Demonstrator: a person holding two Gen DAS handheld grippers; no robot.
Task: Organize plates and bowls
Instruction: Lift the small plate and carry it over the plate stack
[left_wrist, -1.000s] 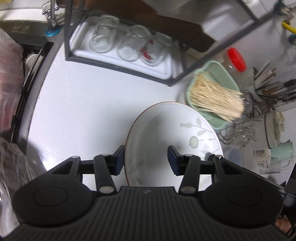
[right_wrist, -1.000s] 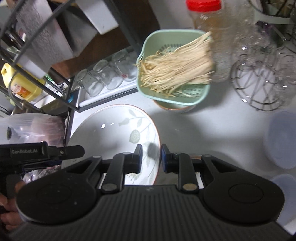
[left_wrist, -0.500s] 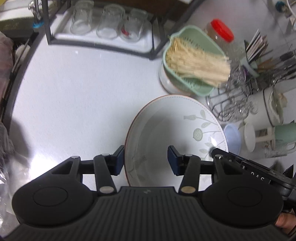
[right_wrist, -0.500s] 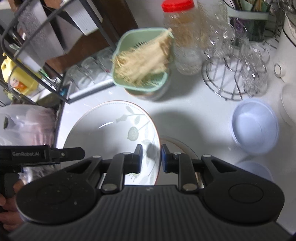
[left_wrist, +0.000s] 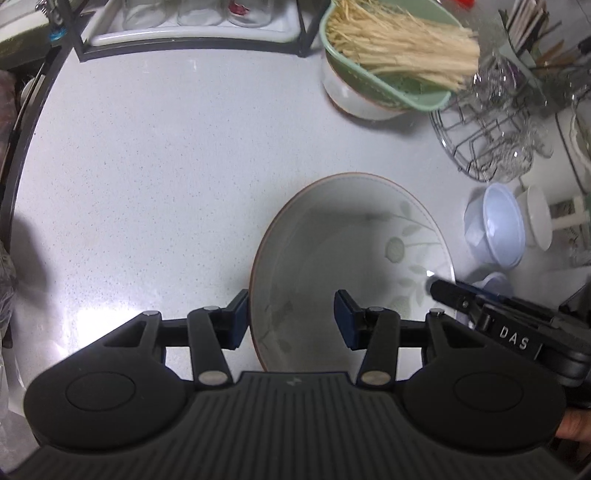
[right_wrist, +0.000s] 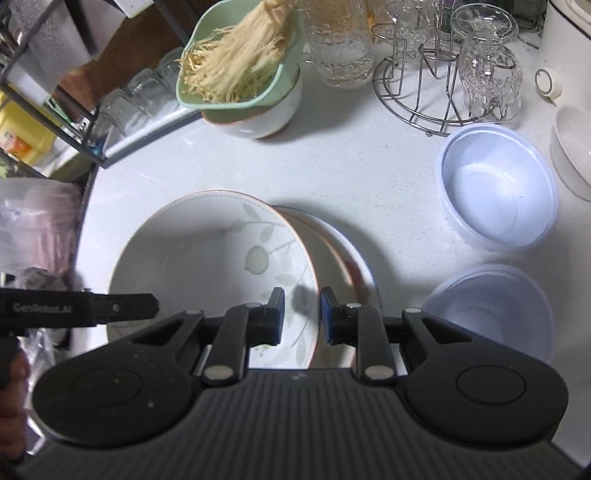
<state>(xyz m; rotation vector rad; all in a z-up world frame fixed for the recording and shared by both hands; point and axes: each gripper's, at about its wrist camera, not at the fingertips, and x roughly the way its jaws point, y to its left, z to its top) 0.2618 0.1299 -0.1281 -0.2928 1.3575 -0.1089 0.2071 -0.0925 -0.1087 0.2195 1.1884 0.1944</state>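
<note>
Leftmost, the left gripper (left_wrist: 291, 317) straddles the near-left rim of the floral plate (right_wrist: 207, 266); its jaws sit on either side of that rim, but whether the pads actually press it I cannot tell. Across the plate, the right gripper (right_wrist: 302, 315) pinches the right rim between narrowly set jaws. Under this edge lies a second plate (right_wrist: 351, 258) on the pale speckled desk (left_wrist: 166, 166). Behind stands a white bowl (right_wrist: 266, 118) carrying a green strainer (right_wrist: 236, 66) of pale noodles. Further right are a wire rack (right_wrist: 436, 85) with glasses and two translucent plastic bowls (right_wrist: 498, 192).
</note>
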